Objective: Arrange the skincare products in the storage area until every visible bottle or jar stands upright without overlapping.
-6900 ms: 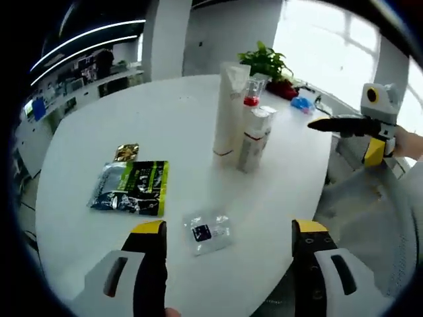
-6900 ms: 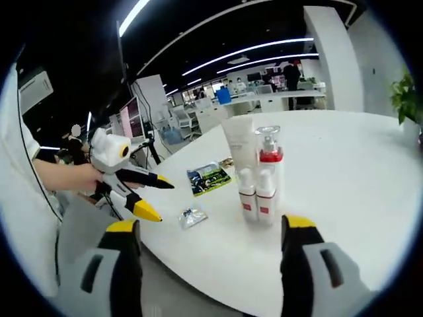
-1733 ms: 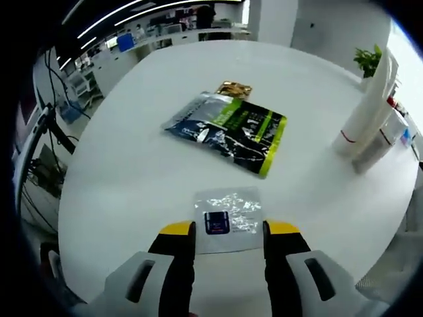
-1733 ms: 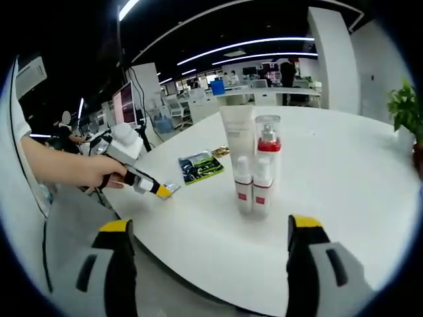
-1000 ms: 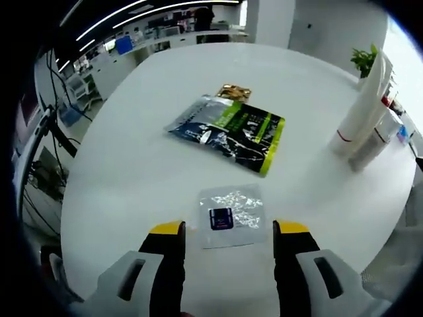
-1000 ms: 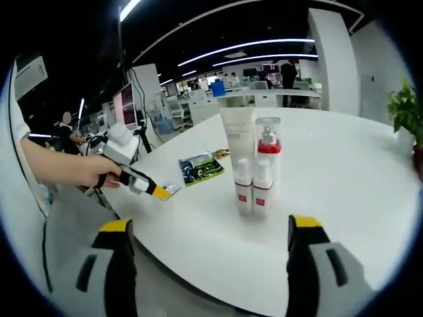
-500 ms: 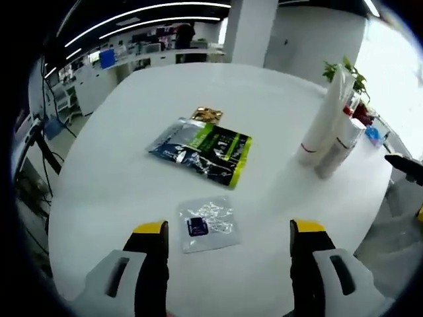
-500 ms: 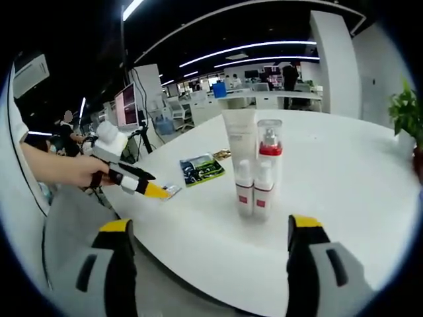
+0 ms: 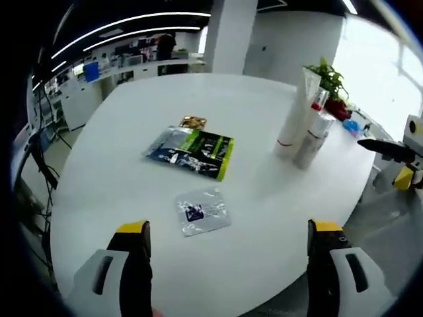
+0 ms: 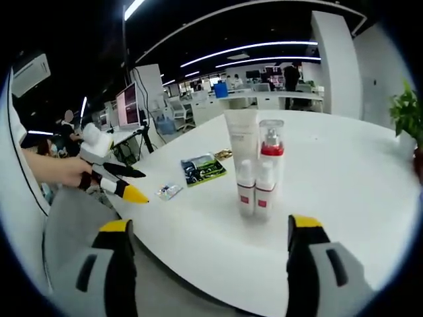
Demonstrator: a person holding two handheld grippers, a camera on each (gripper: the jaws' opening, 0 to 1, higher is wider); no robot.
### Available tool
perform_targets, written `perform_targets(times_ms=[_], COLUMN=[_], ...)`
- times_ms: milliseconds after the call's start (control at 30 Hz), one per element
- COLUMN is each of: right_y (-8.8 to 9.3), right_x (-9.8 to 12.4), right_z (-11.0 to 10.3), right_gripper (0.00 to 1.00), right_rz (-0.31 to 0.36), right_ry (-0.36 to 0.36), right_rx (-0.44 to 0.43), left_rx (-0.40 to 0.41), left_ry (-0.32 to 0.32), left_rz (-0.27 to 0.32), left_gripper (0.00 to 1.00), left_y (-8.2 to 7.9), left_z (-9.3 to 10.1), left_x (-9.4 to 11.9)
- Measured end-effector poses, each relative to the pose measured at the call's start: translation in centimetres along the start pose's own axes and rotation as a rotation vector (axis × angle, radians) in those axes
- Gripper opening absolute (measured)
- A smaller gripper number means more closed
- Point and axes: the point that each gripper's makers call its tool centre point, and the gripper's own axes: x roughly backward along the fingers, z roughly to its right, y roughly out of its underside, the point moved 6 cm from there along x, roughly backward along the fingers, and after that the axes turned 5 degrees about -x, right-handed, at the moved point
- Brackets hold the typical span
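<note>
Bottles (image 10: 256,181) stand upright in one tight group on the white table (image 9: 132,125), with a tall tube (image 9: 293,113) among them. I see them well apart from my left gripper (image 9: 228,231), whose jaws are spread wide and hold nothing. Near it a clear sachet (image 9: 201,210) lies flat, and a green pouch (image 9: 190,147) beyond. My right gripper (image 10: 208,228) is also wide apart, empty, short of the table edge.

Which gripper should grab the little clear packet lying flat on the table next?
Probably the left gripper. Its jaws are open and the clear sachet lies just ahead of them. The right gripper faces the standing bottles, farther from the sachet.
</note>
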Motion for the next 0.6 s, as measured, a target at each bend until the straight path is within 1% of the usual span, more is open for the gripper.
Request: perform_targets(times_ms=[133,267,333,433,600], right_y=[0.0,0.0,0.0,0.0,-0.1], right_x=[0.0,0.0,0.1,0.1,0.1], right_z=[0.0,0.0,0.0,-0.1,0.0], right_gripper=[0.96,0.96,0.96,0.96,0.96], right_rz=[0.000,0.003,0.003,0.003,0.005], right_ry=[-0.002,0.000,-0.001,-0.001,0.002], right_rx=[0.002,-0.002,-0.001,0.002,-0.001], left_rx=[-0.004,0.003,-0.019,-0.055,-0.055], left_ry=[0.024,0.036,0.045,0.038,0.034], left_rz=[-0.012,0.006,-0.012,-0.018,-0.024], left_gripper=[0.97,0.97,0.97,0.97,0.97], left_y=[0.3,0.5,0.6,0.4,0.3], left_z=[0.4,0.8,1.0,1.2,0.9], left_x=[0.3,0.7,0.6,0.5,0.4])
